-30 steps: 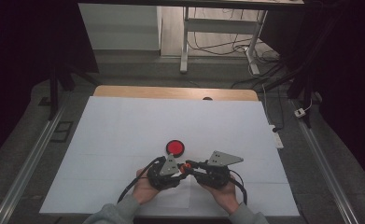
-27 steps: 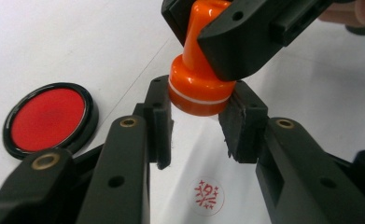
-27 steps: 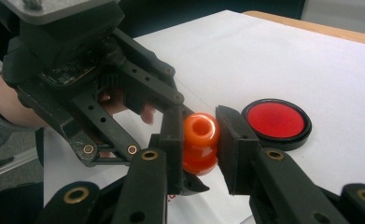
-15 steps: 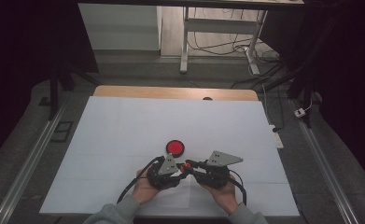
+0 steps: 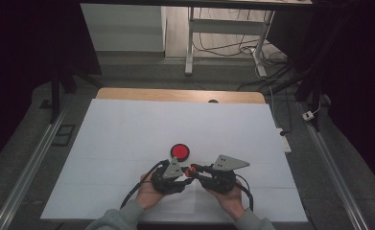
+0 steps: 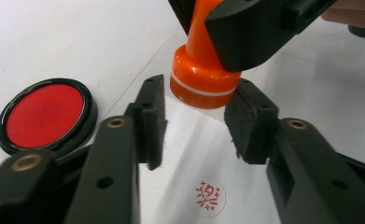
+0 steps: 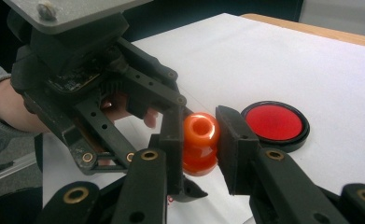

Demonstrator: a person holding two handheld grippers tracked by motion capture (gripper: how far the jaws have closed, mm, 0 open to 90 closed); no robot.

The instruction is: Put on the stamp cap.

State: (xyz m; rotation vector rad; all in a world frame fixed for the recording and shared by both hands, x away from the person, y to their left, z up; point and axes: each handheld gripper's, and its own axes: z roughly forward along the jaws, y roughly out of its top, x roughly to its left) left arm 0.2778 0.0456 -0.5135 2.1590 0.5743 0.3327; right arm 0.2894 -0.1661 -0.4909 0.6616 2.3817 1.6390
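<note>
low in the frame, just left of centre, two hands come up from the bottom edge, each holding a black gripper. the left gripper and right gripper point at each other, tips almost meeting over a small orange thing, too small to name. the right one seems closed on it. just above them lies a red pad on the white sheet.
</note>
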